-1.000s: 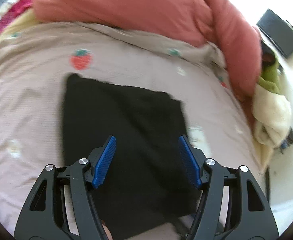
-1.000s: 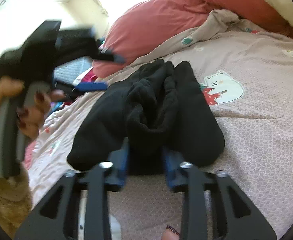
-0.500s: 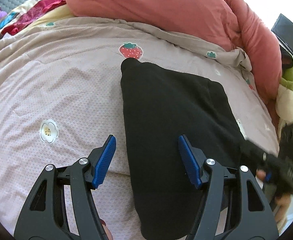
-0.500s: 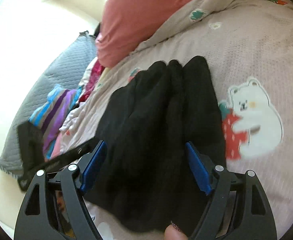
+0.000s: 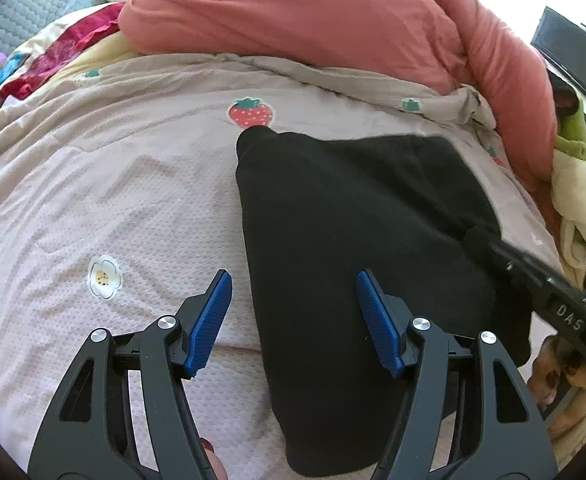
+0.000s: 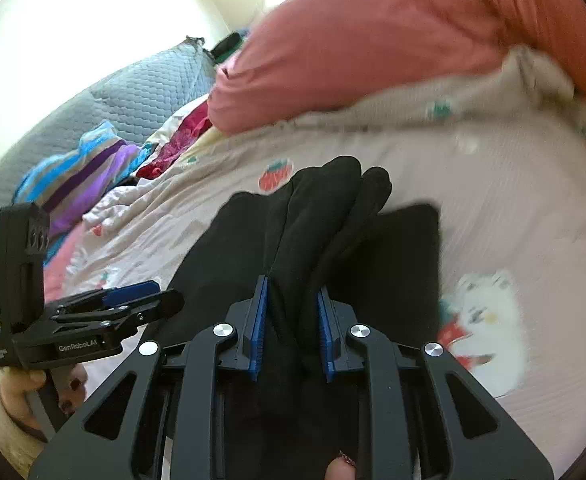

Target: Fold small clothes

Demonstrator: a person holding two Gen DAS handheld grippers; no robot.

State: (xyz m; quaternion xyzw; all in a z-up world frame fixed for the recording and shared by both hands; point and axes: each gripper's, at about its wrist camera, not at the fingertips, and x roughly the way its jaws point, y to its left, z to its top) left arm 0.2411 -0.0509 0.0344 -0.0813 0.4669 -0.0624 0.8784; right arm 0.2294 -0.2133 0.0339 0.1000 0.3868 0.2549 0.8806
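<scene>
A small black garment [image 5: 353,248] lies partly folded on the pink printed bedsheet [image 5: 113,208]. My left gripper [image 5: 293,320] is open and empty, hovering over the garment's near left edge. My right gripper [image 6: 291,328] is shut on a bunched fold of the black garment [image 6: 313,232] and lifts it above the flat part. In the left wrist view the right gripper [image 5: 489,248] comes in from the right onto the cloth. In the right wrist view the left gripper [image 6: 133,300] shows at the left.
A big salmon-pink duvet [image 5: 333,20] is heaped along the far side of the bed. Striped and red clothes [image 6: 93,172] and a grey quilted cushion [image 6: 133,96] lie at the far left. A cream and green pile [image 5: 577,184] sits at the right edge.
My right gripper was open over the garment half a second ago and has now shut on a fold of it and raised it. My left gripper stayed open and shifted slightly.
</scene>
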